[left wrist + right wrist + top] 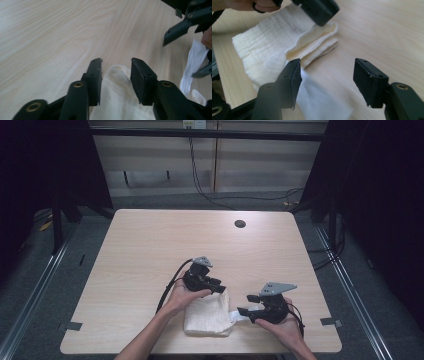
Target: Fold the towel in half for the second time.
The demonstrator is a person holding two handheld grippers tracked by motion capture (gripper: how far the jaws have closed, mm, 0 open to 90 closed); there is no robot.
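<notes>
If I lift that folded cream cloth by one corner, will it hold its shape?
Probably not: the folded cream cloth looks soft and crinkled, so it should droop. Its stacked layers gape at the corner and would likely unfold. It looks light, likely to slide if pushed.

A folded cloth lies on the table's near edge.

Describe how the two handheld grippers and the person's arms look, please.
Both grippers, left gripper and right gripper, are black, each with two flat, blunt fingers fixed by brass-coloured screws. A grey three-cornered plate sits on top of each. A black cable trails from the left one. The forearms are bare, with no sleeves visible.
</notes>
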